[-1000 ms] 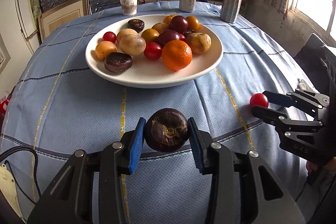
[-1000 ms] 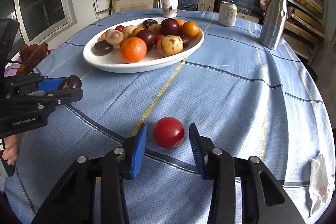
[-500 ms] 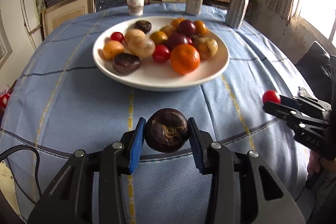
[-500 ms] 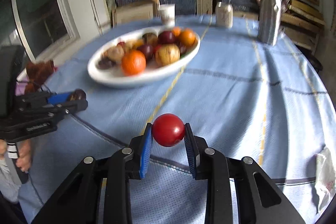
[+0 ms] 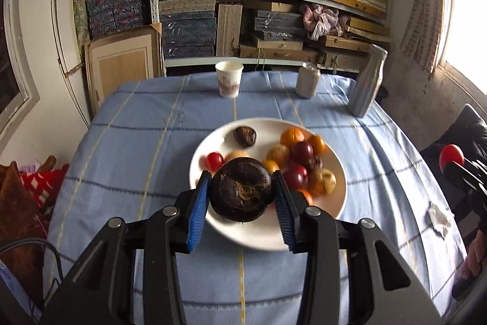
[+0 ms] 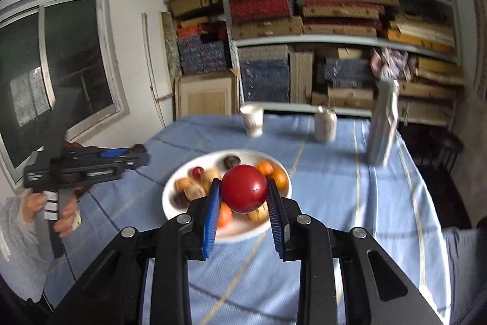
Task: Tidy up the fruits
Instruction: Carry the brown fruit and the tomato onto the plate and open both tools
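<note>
Left gripper (image 5: 242, 195) clamped on dark round mangosteen (image 5: 241, 193), above plate (image 5: 261, 233) near rim. Right gripper (image 6: 243, 193) pinching glossy red tomato (image 6: 243, 188), plate below. Bare blue cloth (image 5: 137, 142) to left; cup (image 5: 229, 79), can (image 5: 308, 80), bottle (image 5: 366, 84) beyond plate.

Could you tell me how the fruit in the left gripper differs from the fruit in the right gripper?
The left gripper holds a dark fruit, brown-purple and dull; the right gripper holds a tomato, bright red and glossy. The dark fruit looks bulkier and spreads its jaws wider than the tomato does. Both are round and clamped between blue pads.
</note>
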A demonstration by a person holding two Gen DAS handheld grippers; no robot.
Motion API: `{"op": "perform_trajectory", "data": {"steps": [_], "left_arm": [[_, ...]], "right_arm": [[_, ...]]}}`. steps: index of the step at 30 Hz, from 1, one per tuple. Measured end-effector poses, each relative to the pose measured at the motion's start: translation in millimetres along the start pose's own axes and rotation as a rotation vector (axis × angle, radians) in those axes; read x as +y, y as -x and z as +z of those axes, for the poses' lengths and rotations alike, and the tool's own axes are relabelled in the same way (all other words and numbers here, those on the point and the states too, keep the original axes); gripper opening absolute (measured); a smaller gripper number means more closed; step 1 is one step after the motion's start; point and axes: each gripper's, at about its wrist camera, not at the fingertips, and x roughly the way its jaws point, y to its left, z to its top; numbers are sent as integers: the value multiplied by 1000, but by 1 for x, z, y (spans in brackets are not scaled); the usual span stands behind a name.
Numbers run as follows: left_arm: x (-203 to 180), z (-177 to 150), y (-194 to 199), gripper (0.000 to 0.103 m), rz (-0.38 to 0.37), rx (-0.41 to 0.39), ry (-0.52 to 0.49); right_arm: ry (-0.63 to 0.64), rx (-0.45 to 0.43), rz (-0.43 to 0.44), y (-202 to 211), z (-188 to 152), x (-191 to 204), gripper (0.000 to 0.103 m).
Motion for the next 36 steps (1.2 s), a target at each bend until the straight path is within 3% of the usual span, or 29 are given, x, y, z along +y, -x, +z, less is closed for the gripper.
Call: {"op": "perform_trajectory", "data": {"steps": [7, 18, 34, 36], "left_arm": [[-1, 32, -43, 40, 5, 16, 21], [-5, 26, -119, 40, 52, 33, 8], [-12, 22, -169, 40, 87, 68, -29], [-12, 19, -175, 40, 90, 72, -27]], "right_arm": [[54, 23, 45, -41, 24, 25, 30], [61, 162, 53, -122, 3, 27, 30], [67, 243, 26, -173, -15, 17, 30], [74, 259, 24, -178, -18, 17, 39]]}}
